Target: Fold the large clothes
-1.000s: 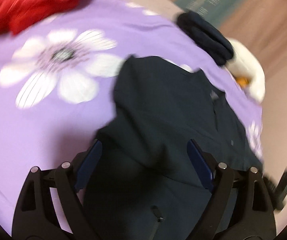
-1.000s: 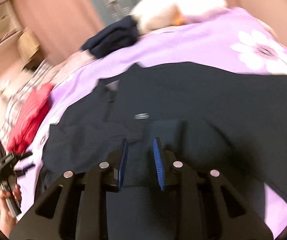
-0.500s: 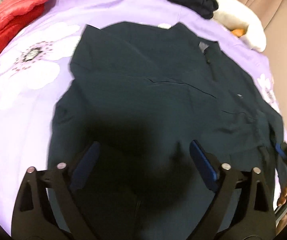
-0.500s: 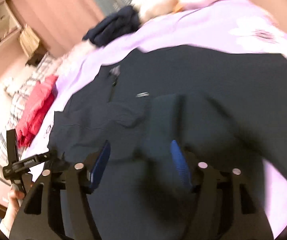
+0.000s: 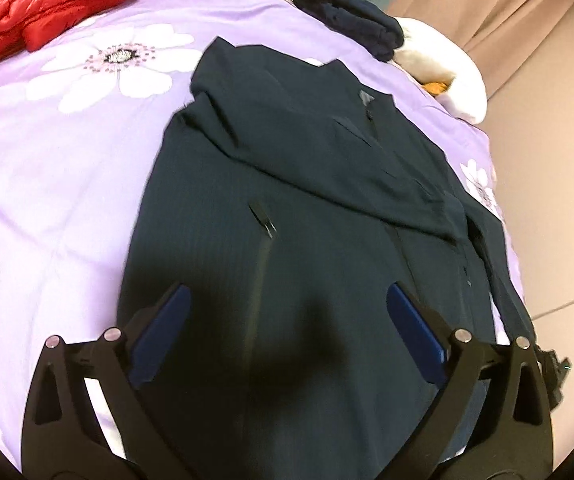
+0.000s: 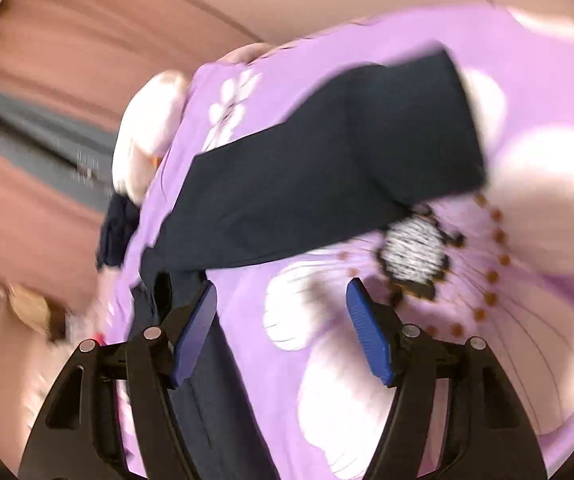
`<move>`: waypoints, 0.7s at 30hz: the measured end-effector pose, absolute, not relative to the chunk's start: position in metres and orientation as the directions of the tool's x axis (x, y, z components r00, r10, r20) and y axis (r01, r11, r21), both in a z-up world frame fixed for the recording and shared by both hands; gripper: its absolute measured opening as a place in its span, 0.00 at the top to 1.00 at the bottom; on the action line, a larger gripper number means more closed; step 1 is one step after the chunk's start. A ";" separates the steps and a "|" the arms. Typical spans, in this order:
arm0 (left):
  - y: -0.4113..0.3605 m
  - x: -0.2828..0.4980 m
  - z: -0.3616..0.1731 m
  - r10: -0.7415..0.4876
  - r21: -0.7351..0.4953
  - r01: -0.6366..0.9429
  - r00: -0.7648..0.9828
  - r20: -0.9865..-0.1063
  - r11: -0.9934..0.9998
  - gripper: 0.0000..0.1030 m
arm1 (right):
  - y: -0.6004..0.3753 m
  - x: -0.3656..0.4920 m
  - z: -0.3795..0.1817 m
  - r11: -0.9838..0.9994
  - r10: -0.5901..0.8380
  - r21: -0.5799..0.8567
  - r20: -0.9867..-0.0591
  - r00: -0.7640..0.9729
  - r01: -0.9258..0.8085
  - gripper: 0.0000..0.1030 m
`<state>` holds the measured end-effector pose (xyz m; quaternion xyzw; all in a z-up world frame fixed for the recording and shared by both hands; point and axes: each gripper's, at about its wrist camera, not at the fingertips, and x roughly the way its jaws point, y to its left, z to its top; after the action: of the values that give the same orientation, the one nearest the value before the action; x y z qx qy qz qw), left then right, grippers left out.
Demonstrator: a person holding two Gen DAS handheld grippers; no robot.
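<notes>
A large dark navy jacket [image 5: 287, 216] lies flat on the purple flowered bedspread [image 5: 47, 184], one sleeve folded across its chest. My left gripper [image 5: 287, 320] is open and empty, hovering over the jacket's lower front. In the right wrist view, the jacket's other sleeve [image 6: 327, 160] stretches out over the bedspread [image 6: 527, 340]. My right gripper [image 6: 283, 320] is open and empty, beside the jacket's edge and below that sleeve. This view is blurred.
A red puffer jacket [image 5: 55, 4] lies at the far left corner of the bed. A folded navy garment [image 5: 351, 20] and a white plush toy [image 5: 447, 64] lie at the far edge. Curtains and a wall stand beyond.
My right gripper opened wide, let go of the jacket front and swung right toward the outstretched sleeve. My left gripper stayed open and pulled back over the jacket.
</notes>
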<state>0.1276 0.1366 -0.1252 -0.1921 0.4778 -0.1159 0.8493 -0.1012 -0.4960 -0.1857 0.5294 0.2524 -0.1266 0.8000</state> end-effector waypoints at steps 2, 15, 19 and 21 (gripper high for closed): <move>0.131 0.122 -0.123 -0.386 -0.437 0.022 0.513 -0.767 0.899 0.03 | -0.498 -0.099 -0.193 0.383 0.028 0.802 -0.506 0.862 0.458 0.34; 0.129 0.106 -0.119 -0.375 -0.434 0.007 0.516 -0.770 0.901 0.02 | -0.523 -0.064 -0.202 0.163 -0.225 0.893 -0.381 0.897 0.420 0.84; 0.138 0.106 -0.122 -0.371 -0.439 -0.010 0.516 -0.772 0.898 0.03 | -0.515 -0.050 -0.167 0.298 -0.263 0.851 -0.361 0.894 0.432 0.97; 0.142 0.107 -0.123 -0.369 -0.438 -0.013 0.519 -0.771 0.899 0.02 | -0.510 -0.038 -0.139 0.376 -0.278 0.825 -0.333 0.901 0.421 0.97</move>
<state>0.1068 0.1419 -0.1230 -0.1991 0.4792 -0.1048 0.8483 -0.0382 -0.5099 -0.1393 0.5170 0.0691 -0.2116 0.8265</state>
